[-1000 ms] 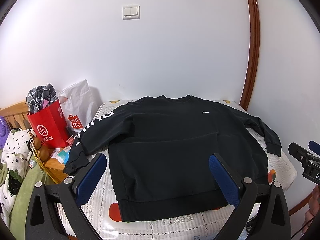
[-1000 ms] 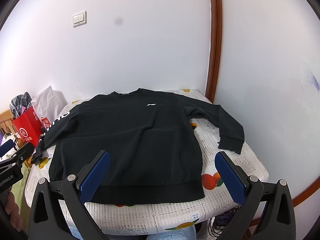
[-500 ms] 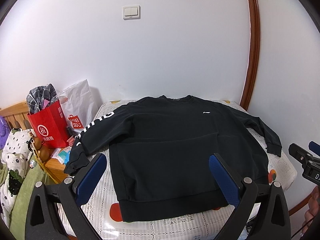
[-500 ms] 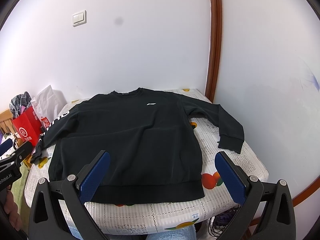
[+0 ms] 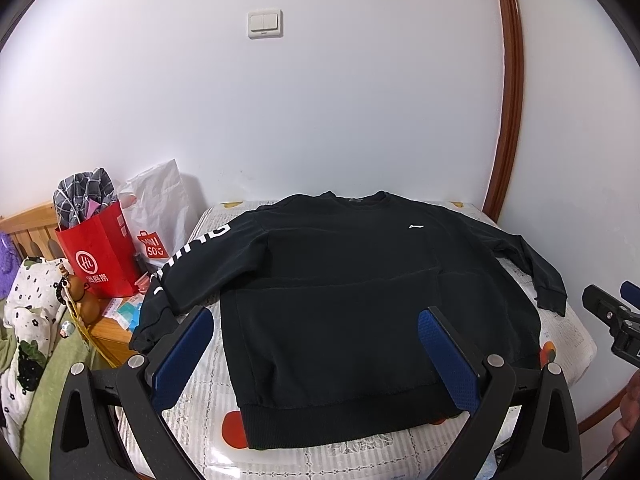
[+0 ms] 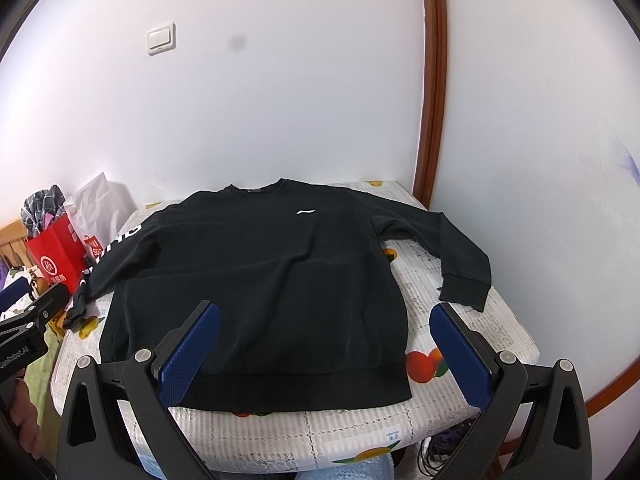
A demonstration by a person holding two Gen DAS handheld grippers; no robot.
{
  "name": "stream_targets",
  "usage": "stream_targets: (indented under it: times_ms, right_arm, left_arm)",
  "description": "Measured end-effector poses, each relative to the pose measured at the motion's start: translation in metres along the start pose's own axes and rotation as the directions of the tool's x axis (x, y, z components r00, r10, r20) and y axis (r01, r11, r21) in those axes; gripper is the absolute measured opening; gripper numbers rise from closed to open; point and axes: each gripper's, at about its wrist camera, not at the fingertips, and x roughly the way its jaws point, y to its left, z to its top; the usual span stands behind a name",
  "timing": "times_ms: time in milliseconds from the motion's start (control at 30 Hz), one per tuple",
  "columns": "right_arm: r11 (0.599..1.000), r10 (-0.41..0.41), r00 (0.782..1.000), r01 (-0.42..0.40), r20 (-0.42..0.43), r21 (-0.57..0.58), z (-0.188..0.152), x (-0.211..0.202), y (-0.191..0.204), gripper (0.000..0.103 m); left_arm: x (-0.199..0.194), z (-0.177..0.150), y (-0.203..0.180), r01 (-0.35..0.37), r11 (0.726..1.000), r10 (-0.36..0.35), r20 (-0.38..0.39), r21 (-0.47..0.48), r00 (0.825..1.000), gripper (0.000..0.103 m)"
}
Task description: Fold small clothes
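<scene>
On my left I see a red paper bag (image 5: 102,254) stuffed with checked cloth (image 5: 84,196), a white Miniso bag (image 5: 158,208) just behind it. A light switch (image 5: 264,24) sits on the white wall; brown wooden trim (image 6: 434,80) runs up the corner.

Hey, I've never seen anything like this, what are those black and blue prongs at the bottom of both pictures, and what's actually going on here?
Those prongs are the fingers of two hand-held grippers, one in each of a person's hands. Each picture comes from a camera on a gripper, looking forward along its fingers. The left gripper and the right gripper are both open and hold nothing. Ahead, a black sweatshirt lies flat, sleeves spread, on a table with a fruit-print cover, not yet folded. A red bag stands to the left.
</scene>
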Motion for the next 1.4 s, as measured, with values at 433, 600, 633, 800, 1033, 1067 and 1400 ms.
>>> stream_targets:
  times_ms: [433, 600, 633, 800, 1033, 1067, 1400]
  right_arm:
    - [0.998, 0.036, 0.999, -0.038, -0.04, -0.056, 0.01, 0.062, 0.021, 0.102]
    - [0.994, 0.073, 0.993, -0.079, -0.088, -0.069, 0.005, 0.099, 0.032, 0.094]
    - [0.994, 0.078, 0.993, -0.085, -0.093, -0.073, 0.004, 0.106, 0.033, 0.092]
    - [0.991, 0.114, 0.982, -0.123, -0.153, -0.05, 0.002, 0.146, 0.039, 0.091]
    - [0.984, 0.075, 0.97, -0.109, -0.231, -0.139, -0.009, 0.192, 0.075, 0.091]
    - [0.983, 0.077, 0.968, -0.114, -0.24, -0.144, -0.01, 0.196, 0.079, 0.091]
    - [0.98, 0.064, 0.96, -0.113, -0.273, -0.165, -0.016, 0.214, 0.081, 0.091]
  left_arm:
    - [0.093, -0.008, 0.063, -0.059, 0.997, 0.051, -0.148, -0.051, 0.988, 0.097]
    - [0.135, -0.022, 0.101, -0.129, 0.99, 0.115, -0.216, -0.056, 0.97, 0.097]
    - [0.146, -0.026, 0.112, -0.157, 0.986, 0.142, -0.234, -0.047, 0.962, 0.097]
    - [0.177, -0.038, 0.15, -0.22, 0.975, 0.201, -0.276, -0.038, 0.94, 0.096]
    - [0.213, -0.051, 0.169, -0.238, 0.97, 0.241, -0.288, 0.046, 0.927, 0.089]
    - [0.217, -0.053, 0.169, -0.24, 0.969, 0.246, -0.295, 0.055, 0.923, 0.086]
    - [0.224, -0.055, 0.193, -0.244, 0.968, 0.208, -0.34, -0.065, 0.917, 0.007]
